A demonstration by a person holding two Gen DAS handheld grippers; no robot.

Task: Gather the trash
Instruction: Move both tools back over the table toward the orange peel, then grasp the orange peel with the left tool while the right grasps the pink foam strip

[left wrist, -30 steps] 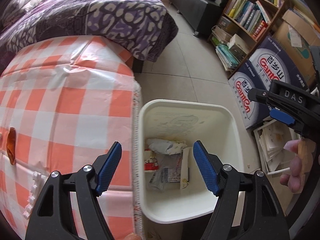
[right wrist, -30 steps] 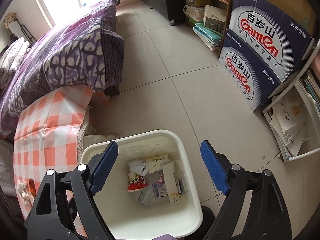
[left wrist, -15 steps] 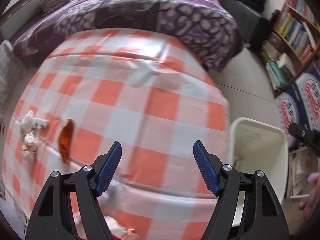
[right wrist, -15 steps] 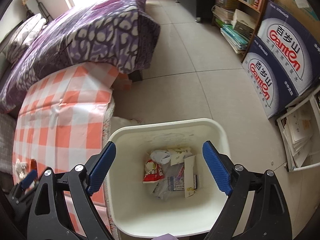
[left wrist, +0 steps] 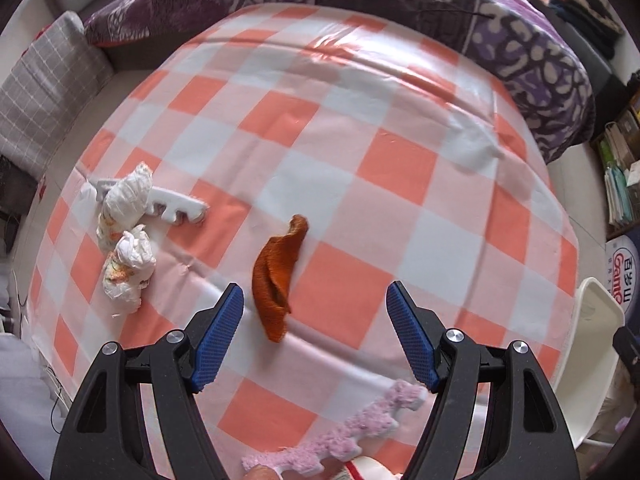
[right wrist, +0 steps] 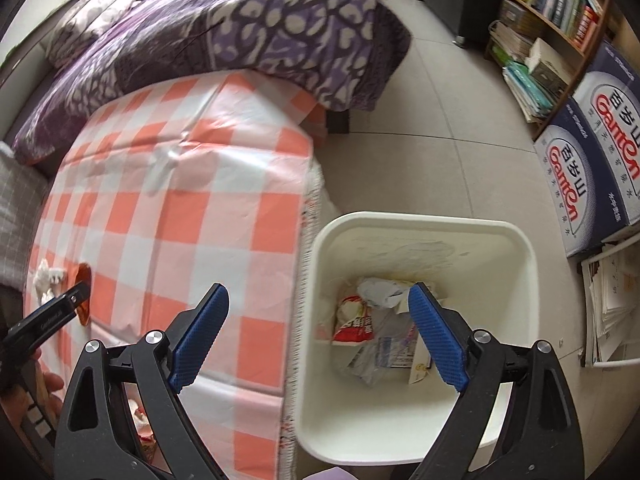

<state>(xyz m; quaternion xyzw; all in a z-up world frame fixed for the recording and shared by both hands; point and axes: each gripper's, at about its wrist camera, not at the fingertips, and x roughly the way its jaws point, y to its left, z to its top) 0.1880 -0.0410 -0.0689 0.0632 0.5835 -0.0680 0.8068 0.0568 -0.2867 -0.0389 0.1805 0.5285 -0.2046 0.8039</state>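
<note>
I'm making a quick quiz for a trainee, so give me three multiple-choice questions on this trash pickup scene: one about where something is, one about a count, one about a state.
1. Where does the white plastic waste bin stand?
A. On the checked cloth
B. On the floor beside the table
C. On the bookshelf

2. How many crumpled white paper wads lie on the orange-and-white checked tablecloth?
A. Two
B. Four
C. None

3. What is between the jaws of the left gripper?
A. A red wrapper, clamped
B. A book
C. Nothing; they stand open above the curled orange peel

Answers:
1 B: the right wrist view shows the bin on the tiles, against the table's edge.
2 A: two wads sit together at the cloth's left in the left wrist view.
3 C: both blue pads are apart and bare, the peel just ahead of them.
</note>
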